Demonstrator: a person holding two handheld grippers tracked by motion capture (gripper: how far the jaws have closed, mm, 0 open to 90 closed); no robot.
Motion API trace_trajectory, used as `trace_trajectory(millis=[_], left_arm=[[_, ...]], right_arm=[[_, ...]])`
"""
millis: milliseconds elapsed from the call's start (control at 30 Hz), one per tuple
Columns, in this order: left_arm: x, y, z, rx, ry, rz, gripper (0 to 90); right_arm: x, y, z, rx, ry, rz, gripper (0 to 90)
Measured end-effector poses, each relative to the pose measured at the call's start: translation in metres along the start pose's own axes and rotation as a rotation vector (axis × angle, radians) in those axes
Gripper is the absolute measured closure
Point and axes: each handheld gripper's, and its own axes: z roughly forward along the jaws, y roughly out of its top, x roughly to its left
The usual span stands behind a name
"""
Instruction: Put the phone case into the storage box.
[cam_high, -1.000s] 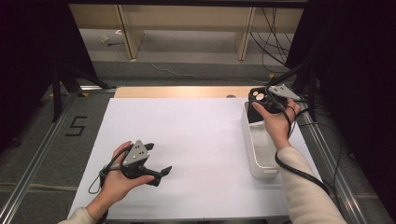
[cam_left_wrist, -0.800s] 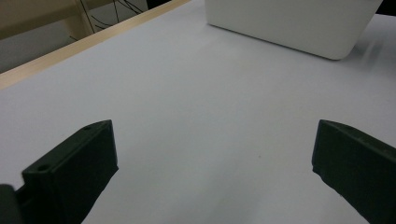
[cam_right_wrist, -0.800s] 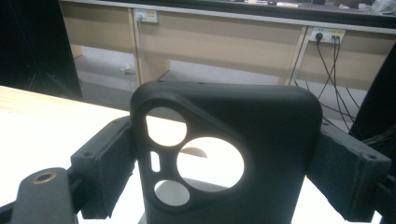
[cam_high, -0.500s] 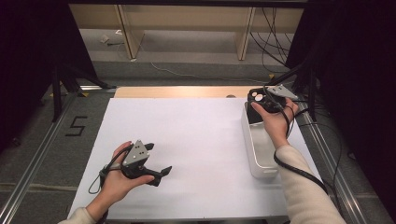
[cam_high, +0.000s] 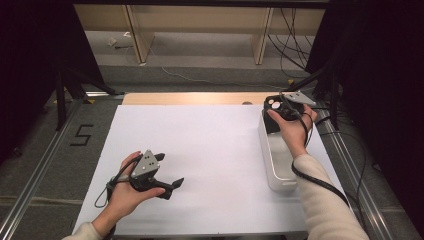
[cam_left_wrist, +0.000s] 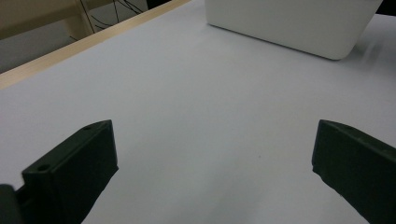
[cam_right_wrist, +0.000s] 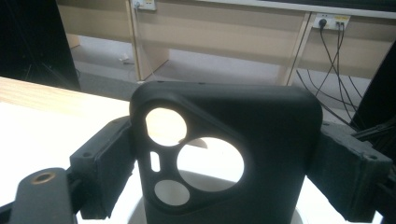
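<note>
Black phone case (cam_high: 276, 106) up at one o'clock on the table, pinched across its sides by the right gripper (cam_high: 280, 107) over the far end of the white bin (cam_high: 278, 167). Left gripper (cam_high: 167, 172) rests low at seven o'clock, forearm flat, jaws spread and empty. Left gripper view: wide jaws, bare white mat (cam_left_wrist: 196, 107), bin (cam_left_wrist: 289, 23) at one o'clock. Right gripper view: the case (cam_right_wrist: 224, 158) stands upright, camera cutouts showing; it looks light, thin and flexible, so grip the side edges gently.

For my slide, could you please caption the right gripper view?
Right gripper clamps a black phone case above the white bin.
</note>
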Motion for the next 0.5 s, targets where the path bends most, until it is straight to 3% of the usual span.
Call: trace_trajectory(millis=[500], left_arm=[[0.0002,0.0001,0.0001,0.000,-0.002,-0.001,0.0]], right_arm=[[0.0010,0.0001,0.0062,0.014,-0.001,-0.010,15.1]])
